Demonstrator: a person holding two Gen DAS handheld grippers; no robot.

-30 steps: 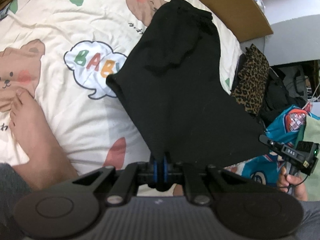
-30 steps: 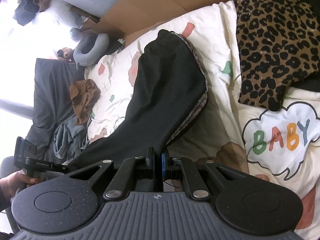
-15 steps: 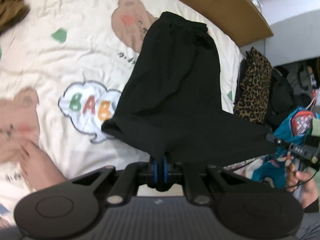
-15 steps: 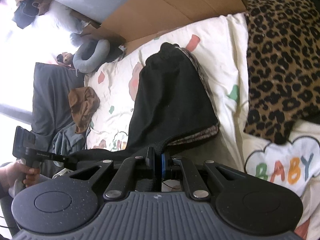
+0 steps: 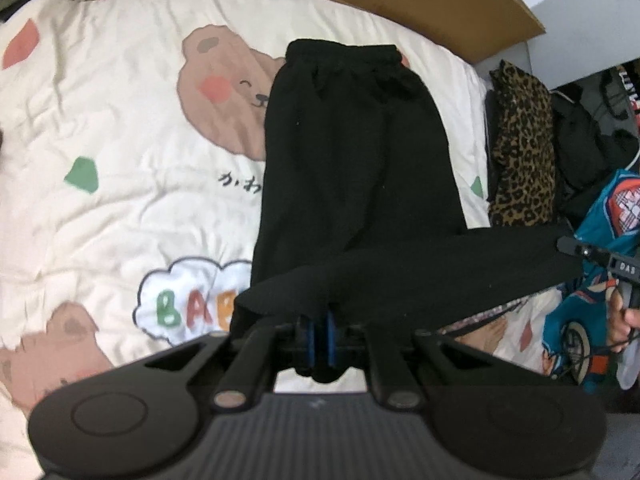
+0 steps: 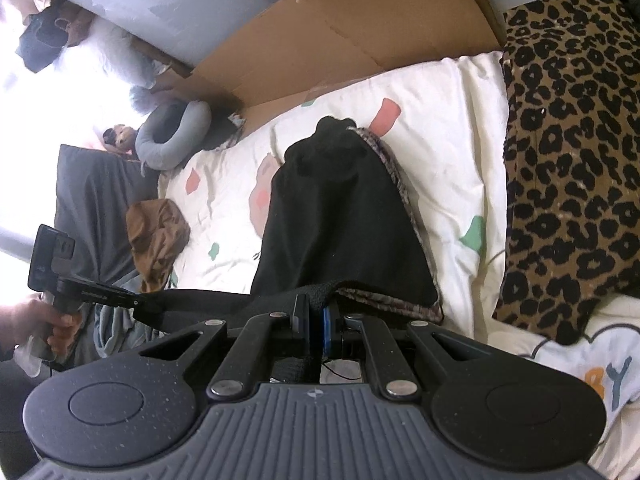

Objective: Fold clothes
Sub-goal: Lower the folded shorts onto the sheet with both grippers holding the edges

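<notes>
Black trousers (image 5: 352, 152) lie on a cream bear-print quilt (image 5: 120, 168), waistband at the far end. Their near hem is lifted off the quilt and stretched taut between both grippers. My left gripper (image 5: 320, 334) is shut on one hem corner. At the right edge of the left wrist view a hand holds the right gripper (image 5: 576, 248) on the other end. In the right wrist view my right gripper (image 6: 316, 316) is shut on the black hem, the trousers (image 6: 340, 216) run away from it, and the left gripper (image 6: 136, 302) shows at the left.
A leopard-print garment (image 6: 568, 160) lies to the right of the trousers, with dark clothes and a teal printed fabric (image 5: 600, 216) beyond. Cardboard (image 6: 360, 40) borders the quilt's far edge. A brown garment (image 6: 156, 236), grey clothes and a grey neck pillow (image 6: 172, 136) sit at the left.
Both grippers carried the held hem across the quilt toward the waistband, and the trousers now lie straight. The left gripper rolled. The bare foot has left the left wrist view.
</notes>
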